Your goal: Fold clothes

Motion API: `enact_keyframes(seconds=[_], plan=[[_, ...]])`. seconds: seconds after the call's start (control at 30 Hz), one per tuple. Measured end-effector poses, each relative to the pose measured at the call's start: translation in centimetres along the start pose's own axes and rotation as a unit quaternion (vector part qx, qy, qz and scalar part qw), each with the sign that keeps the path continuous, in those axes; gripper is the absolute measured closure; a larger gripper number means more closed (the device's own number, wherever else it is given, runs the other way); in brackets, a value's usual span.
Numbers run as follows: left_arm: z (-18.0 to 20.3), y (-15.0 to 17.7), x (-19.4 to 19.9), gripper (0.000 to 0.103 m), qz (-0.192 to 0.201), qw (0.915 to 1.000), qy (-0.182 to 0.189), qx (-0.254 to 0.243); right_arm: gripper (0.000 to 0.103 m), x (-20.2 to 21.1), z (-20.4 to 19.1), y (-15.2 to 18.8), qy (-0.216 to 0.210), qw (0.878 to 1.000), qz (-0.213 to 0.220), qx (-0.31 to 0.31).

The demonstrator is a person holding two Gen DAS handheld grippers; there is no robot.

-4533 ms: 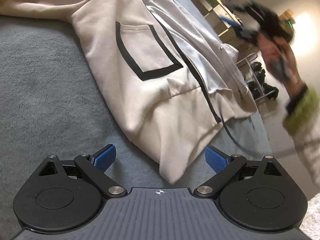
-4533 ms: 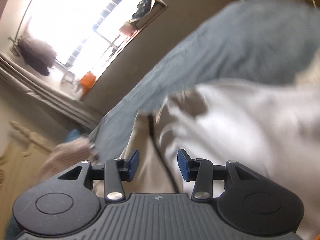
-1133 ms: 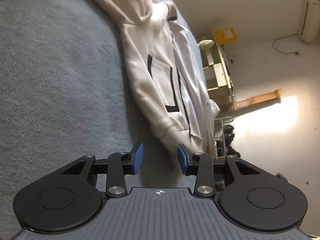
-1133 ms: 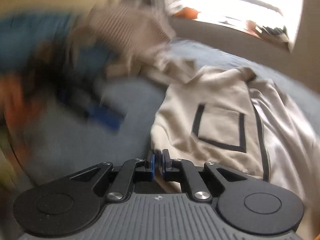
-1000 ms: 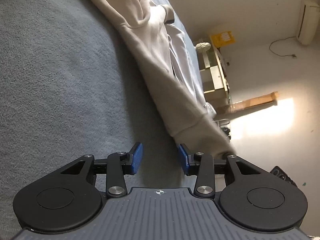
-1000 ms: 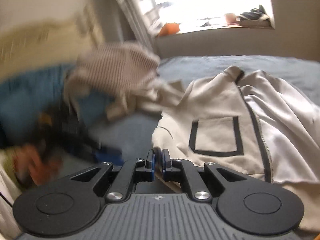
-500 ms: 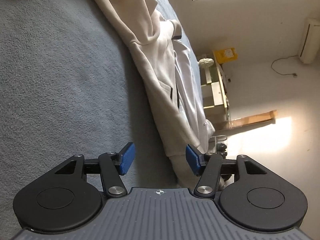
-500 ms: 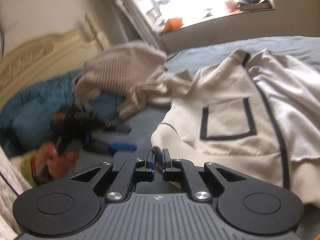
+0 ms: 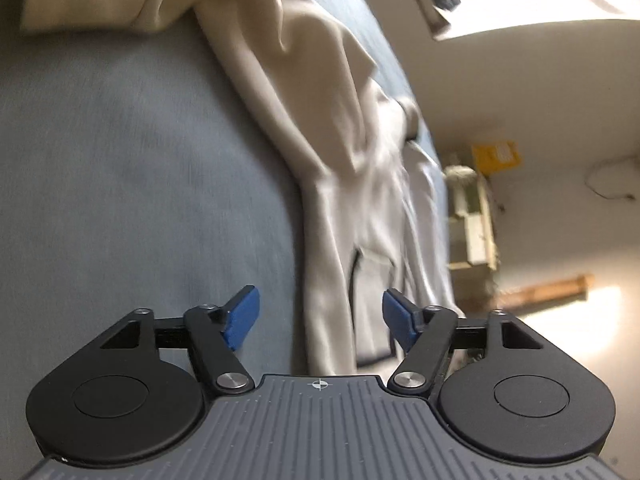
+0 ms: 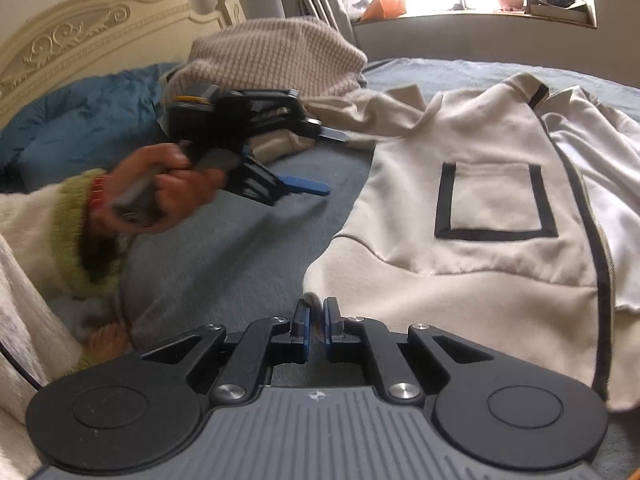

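Note:
A cream zip jacket point(image 10: 480, 264) with a black-trimmed pocket point(image 10: 494, 200) lies spread on the grey-blue bed point(image 10: 224, 256). My right gripper point(image 10: 316, 314) is shut on the jacket's lower hem corner, nearest the camera. In the right wrist view a hand holds my left gripper point(image 10: 326, 160) open above the bed, left of the jacket and near its sleeve. In the left wrist view the left gripper point(image 9: 320, 318) is open and holds nothing; the jacket point(image 9: 332, 152) runs away ahead of it, its edge between the fingers but further off.
A brown-and-white knit garment point(image 10: 276, 52) is heaped at the head of the bed beside a blue quilt point(image 10: 80, 120) and a carved cream headboard point(image 10: 80, 36). A window sill point(image 10: 480, 12) lies beyond. Shelves point(image 9: 472, 220) stand past the bed's far side.
The left gripper's jaws have spread wider and it has swung toward the jacket's upper part. The right gripper stays shut on the hem corner, which now lies lower and flatter.

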State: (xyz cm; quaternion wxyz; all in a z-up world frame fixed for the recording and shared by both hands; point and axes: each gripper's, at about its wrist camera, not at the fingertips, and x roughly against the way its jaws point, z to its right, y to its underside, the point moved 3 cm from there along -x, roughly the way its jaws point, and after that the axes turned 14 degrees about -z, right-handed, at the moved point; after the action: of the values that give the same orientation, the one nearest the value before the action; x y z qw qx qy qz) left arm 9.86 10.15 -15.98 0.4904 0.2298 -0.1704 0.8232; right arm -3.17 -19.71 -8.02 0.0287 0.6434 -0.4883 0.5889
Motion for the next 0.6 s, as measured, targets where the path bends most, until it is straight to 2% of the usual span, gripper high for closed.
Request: enact_keyframes(seconds=[0.17, 0.23, 0.3, 0.33, 0.37, 0.4, 0.47, 0.6], plan=[[-0.2, -3.6, -0.7, 0.035, 0.021, 0.9996, -0.017, 0.006, 0.097, 1.6, 0.6, -1.1, -0.016, 1.000, 0.016, -0.008], [0.1, -3.8, -0.7, 0.038, 0.023, 0.9994, -0.026, -0.003, 0.097, 1.8, 0.9, -1.4, -0.017, 1.000, 0.016, -0.009], [0.5, -3.7, -0.5, 0.054, 0.023, 0.9989, -0.036, -0.017, 0.097, 1.8, 0.9, -1.5, -0.017, 1.000, 0.012, -0.007], [0.7, -3.6, -0.5, 0.057, 0.023, 0.9986, -0.041, -0.023, 0.097, 1.7, 0.9, -1.6, -0.017, 1.000, 0.011, -0.006], [0.9, -3.6, -0.4, 0.066, 0.023, 0.9982, -0.046, -0.030, 0.097, 1.7, 0.9, -1.7, -0.017, 1.000, 0.007, -0.002], [1.1, -3.5, -0.4, 0.081, 0.023, 0.9978, -0.051, -0.036, 0.097, 1.6, 0.8, -1.8, -0.017, 1.000, 0.004, 0.002], [1.5, -3.4, -0.3, 0.095, 0.024, 0.9967, -0.060, -0.049, 0.097, 1.5, 0.5, -1.9, -0.013, 1.000, -0.003, 0.015], [2.4, -3.1, 0.0, 0.100, 0.024, 0.9936, -0.080, -0.076, 0.098, 1.0, -1.2, -2.4, -0.011, 0.997, -0.029, 0.077]])
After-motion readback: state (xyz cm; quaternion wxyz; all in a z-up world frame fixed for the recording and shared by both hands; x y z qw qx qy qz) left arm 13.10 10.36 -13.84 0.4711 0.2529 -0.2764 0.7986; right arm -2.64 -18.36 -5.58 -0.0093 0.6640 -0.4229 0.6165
